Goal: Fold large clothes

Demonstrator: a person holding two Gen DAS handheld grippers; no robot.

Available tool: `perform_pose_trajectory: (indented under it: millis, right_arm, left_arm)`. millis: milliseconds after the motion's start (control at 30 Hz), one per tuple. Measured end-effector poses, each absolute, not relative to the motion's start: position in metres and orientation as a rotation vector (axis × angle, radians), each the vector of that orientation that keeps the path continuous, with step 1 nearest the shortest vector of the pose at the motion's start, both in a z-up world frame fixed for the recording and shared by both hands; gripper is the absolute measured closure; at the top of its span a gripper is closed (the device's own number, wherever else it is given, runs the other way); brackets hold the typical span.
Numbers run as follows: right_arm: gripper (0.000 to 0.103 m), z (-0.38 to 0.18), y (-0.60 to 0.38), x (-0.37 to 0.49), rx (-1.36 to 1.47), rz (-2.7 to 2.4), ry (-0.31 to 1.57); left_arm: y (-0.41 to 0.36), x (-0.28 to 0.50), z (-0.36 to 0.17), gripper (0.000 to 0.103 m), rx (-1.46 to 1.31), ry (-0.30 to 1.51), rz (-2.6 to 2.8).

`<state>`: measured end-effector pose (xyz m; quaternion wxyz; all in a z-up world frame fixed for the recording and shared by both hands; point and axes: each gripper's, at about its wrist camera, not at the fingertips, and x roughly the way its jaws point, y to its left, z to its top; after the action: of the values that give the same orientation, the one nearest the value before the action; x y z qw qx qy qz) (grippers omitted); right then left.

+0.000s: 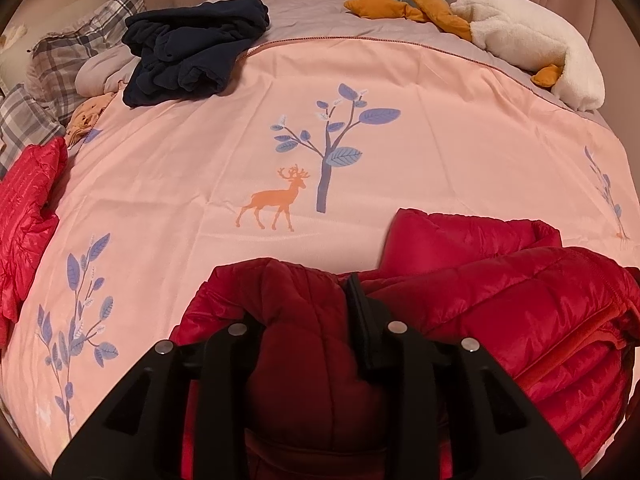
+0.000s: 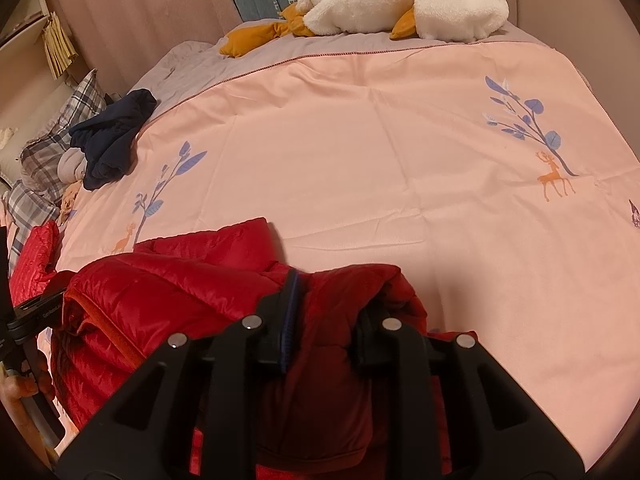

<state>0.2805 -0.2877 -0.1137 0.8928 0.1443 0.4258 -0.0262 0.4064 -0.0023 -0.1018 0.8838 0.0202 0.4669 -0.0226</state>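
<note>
A red quilted puffer jacket (image 1: 500,300) lies bunched at the near edge of the pink bed cover (image 1: 240,152). My left gripper (image 1: 308,312) is shut on a fold of the jacket at its left end. My right gripper (image 2: 328,304) is shut on another fold of the same jacket (image 2: 160,280) at its right end. Jacket fabric bulges between both pairs of fingers. The left gripper's body shows at the left edge of the right wrist view (image 2: 36,308).
A dark navy garment (image 1: 192,52) lies crumpled at the far left of the bed. Another red quilted garment (image 1: 24,216) lies at the left edge. A white plush goose (image 1: 532,48) with orange feet lies at the headboard. Plaid pillows (image 1: 72,40) sit at the far left.
</note>
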Motion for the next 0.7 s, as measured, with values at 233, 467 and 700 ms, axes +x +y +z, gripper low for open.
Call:
perform_pose_trajectory:
  millis: [233,467,700]
  right_arm:
    - [0.076,-0.1114,-0.2869,0.2787,0.296,-0.052,0.88]
    - [0.071,-0.1083,-0.2869,0.2766,0.31,-0.05,0.884]
    - [0.053,-0.1042,-0.2864,0.2758,0.309,-0.049,0.87]
  left_arm:
    - [-0.0042,0.403,-0.1003,0.066,0.052,0.963,-0.044]
    - [-0.0035,0.4025,-0.0986,0.064,0.033,0.965,-0.045]
    - [-0.0032,0.4008,-0.0958,0.06,0.022,0.961,-0.047]
